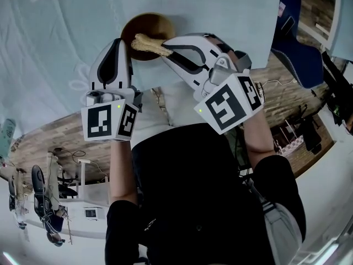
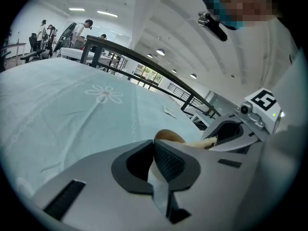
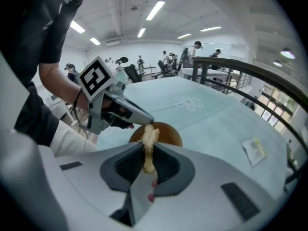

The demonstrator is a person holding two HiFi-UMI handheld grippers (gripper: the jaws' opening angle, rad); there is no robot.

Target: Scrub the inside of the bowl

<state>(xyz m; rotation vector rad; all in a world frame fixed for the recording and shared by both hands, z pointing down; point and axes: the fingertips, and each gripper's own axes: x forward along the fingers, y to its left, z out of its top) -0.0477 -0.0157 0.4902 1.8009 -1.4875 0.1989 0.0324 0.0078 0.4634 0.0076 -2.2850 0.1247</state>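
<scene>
A brown wooden bowl (image 1: 155,24) stands on the pale teal tablecloth (image 1: 66,43), near the table's edge. My left gripper (image 1: 126,42) is at the bowl's left rim, and its jaws look shut on that rim. In the left gripper view the bowl (image 2: 171,135) peeks out just past the closed jaws of the left gripper (image 2: 155,143). My right gripper (image 1: 165,43) is shut on a tan fibrous scrubber (image 1: 148,44), whose free end reaches over the bowl. In the right gripper view the scrubber (image 3: 149,146) sticks out between the pads of the right gripper (image 3: 147,153) toward the bowl (image 3: 167,132).
A small flat packet (image 3: 254,150) lies on the cloth to the right of the bowl. A dark railing (image 2: 144,57) runs along the table's far side. A blue seat (image 1: 295,48) stands beyond the table edge. People stand far off in the hall.
</scene>
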